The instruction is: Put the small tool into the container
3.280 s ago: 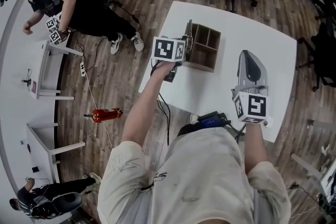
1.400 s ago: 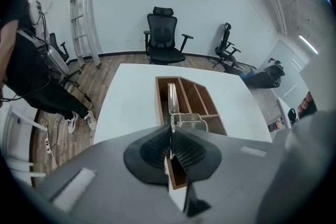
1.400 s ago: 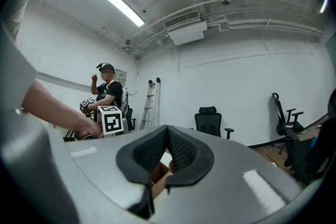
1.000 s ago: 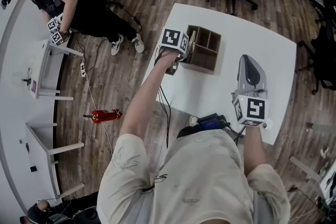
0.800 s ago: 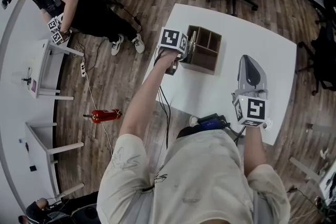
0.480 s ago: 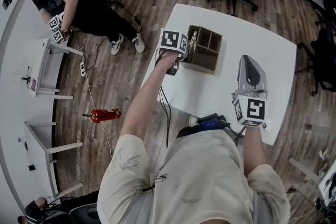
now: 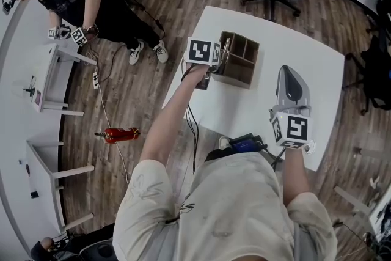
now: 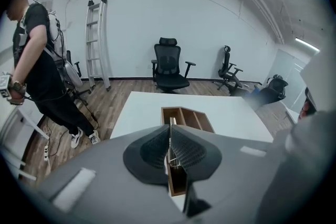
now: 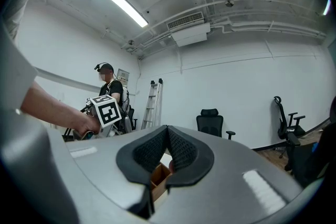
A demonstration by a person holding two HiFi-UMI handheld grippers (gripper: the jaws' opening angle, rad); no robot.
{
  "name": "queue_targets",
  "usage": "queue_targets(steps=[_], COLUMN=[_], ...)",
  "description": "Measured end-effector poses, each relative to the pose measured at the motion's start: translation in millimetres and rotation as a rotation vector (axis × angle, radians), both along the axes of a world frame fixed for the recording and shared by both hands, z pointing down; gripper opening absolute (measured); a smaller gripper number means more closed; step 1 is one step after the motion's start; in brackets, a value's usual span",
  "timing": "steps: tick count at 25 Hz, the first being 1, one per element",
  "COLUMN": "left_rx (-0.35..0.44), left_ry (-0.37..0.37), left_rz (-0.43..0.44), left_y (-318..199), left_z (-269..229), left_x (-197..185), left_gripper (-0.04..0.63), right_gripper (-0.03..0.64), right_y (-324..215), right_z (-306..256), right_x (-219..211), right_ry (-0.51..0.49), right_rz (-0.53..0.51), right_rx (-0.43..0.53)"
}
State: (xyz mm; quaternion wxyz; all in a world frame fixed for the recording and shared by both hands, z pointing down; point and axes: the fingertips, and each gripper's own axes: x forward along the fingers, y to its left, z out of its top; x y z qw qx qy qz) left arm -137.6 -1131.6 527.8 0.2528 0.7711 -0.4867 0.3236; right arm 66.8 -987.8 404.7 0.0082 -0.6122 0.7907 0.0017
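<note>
Just beyond the jaws of the left gripper [image 8: 170, 131], clamped on the thin tool [image 8: 171, 124], lies the container [image 8: 195, 118], the gripper having edged in over it, so release looks next; the right gripper [image 9: 167, 147] has its jaws together, empty.

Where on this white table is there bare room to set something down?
The white table is bare from the wooden box to its far right corner, and between the box and the right gripper. It is crowded at the box's left edge, where the left gripper holds the small tool.
</note>
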Motion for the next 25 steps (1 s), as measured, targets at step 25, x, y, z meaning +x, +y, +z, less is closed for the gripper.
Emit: queue_targets(steps=[25], left_rx=[0.504], left_ry=[0.051], left_rz=[0.028], left_y=[37.3], left_z=[-127.5], left_x=[25.5], left_gripper=[0.02], right_gripper=[0.006], right_y=[2.5], right_z=[-9.2], right_x=[-6.8], right_ry=[0.029], right_rz=[-0.011], right_rx=[0.011])
